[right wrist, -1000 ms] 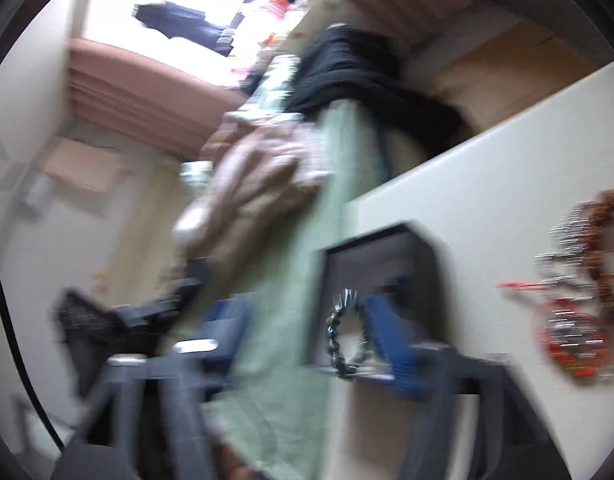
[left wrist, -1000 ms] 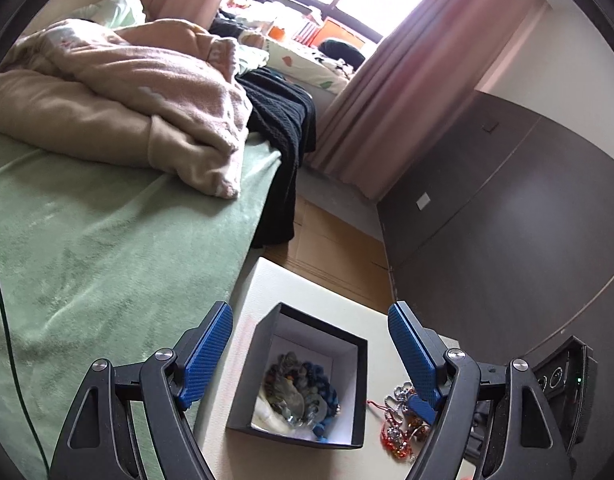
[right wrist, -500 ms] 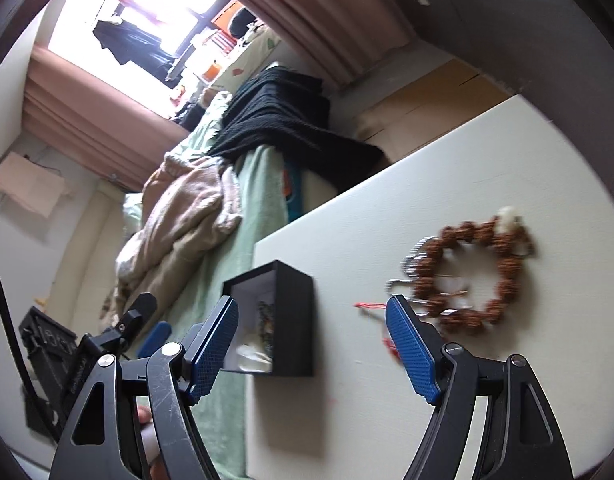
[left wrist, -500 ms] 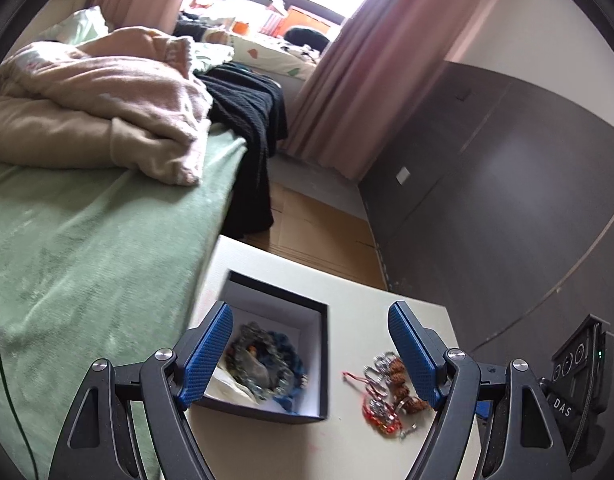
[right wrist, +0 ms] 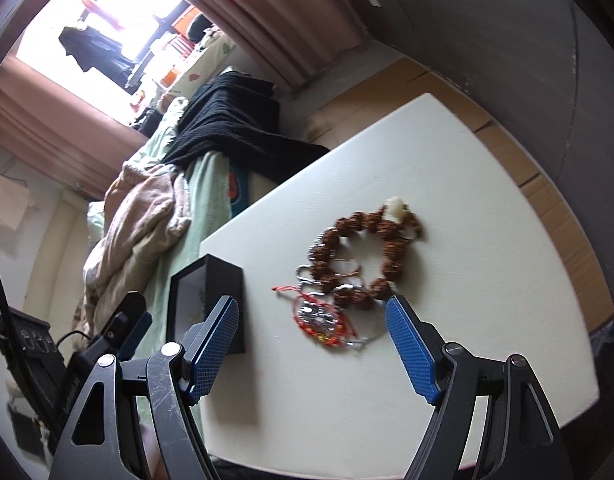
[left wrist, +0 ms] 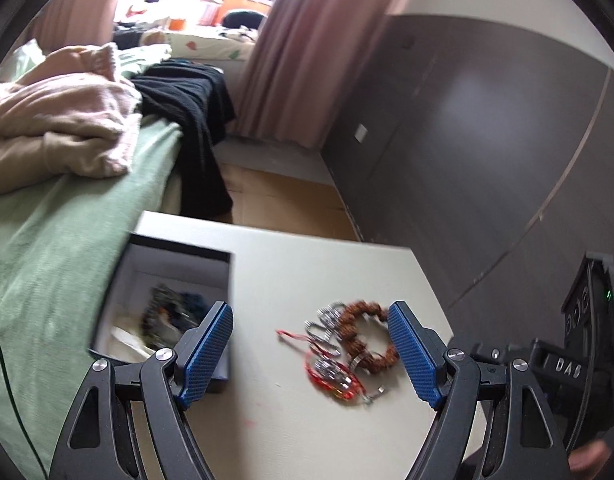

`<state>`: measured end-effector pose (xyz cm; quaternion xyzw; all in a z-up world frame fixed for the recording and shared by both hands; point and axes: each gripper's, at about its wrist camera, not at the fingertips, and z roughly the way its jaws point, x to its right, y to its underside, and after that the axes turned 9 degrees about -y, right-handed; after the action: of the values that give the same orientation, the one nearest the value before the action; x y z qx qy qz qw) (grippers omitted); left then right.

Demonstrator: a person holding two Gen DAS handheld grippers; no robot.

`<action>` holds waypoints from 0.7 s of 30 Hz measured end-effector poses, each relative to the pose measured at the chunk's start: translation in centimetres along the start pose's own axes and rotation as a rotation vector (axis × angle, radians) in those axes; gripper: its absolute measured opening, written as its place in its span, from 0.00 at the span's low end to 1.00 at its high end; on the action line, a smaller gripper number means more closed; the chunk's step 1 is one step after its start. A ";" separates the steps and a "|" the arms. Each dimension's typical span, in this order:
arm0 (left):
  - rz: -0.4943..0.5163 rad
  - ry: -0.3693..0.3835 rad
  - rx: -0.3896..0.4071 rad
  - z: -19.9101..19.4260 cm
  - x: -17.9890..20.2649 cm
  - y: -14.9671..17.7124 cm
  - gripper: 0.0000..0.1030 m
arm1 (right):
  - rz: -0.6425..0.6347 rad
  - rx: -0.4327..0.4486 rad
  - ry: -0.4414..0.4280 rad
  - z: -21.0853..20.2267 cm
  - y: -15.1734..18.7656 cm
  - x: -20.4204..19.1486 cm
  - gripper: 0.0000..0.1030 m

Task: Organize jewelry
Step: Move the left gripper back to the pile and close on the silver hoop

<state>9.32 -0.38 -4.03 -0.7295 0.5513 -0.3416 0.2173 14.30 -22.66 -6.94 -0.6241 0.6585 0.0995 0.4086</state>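
Note:
A black jewelry box (left wrist: 167, 308) with a white lining stands at the left edge of the white table (left wrist: 307, 420) and holds dark bead jewelry (left wrist: 167, 316). It also shows in the right wrist view (right wrist: 211, 304). A brown bead bracelet (right wrist: 367, 256), a silver chain (right wrist: 307, 276) and a red bracelet (right wrist: 319, 320) lie in a heap right of the box; the brown bracelet (left wrist: 367, 336) also shows in the left wrist view. My left gripper (left wrist: 311, 356) is open and empty above the heap. My right gripper (right wrist: 311, 352) is open and empty just short of it.
A bed with a green sheet (left wrist: 55, 248), a pink blanket (left wrist: 59, 124) and black clothing (left wrist: 191, 112) runs along the table's left side. A dark wardrobe wall (left wrist: 487, 152) stands on the right. Brown floor (left wrist: 275, 204) lies beyond the table.
My left gripper has swung right from over the box to over the heap of bracelets. My right gripper has dropped a dark bead bracelet at the box and moved toward the heap, open.

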 end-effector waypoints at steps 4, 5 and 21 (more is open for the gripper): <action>0.081 -0.004 -0.042 1.2 2.5 1.2 0.78 | 0.012 -0.010 0.024 -1.0 -0.2 1.3 0.74; 0.100 -0.008 -0.049 1.5 3.0 1.6 0.78 | 0.015 -0.009 0.033 -1.4 -0.3 1.7 0.74; 0.262 -0.080 -0.144 6.7 7.9 5.5 0.78 | 0.191 0.024 0.071 -4.9 -1.9 8.4 0.77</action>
<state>11.90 -9.92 -10.31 -0.6782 0.6557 -0.2404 0.2287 14.92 -32.40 -8.67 -0.5564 0.7303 0.1078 0.3813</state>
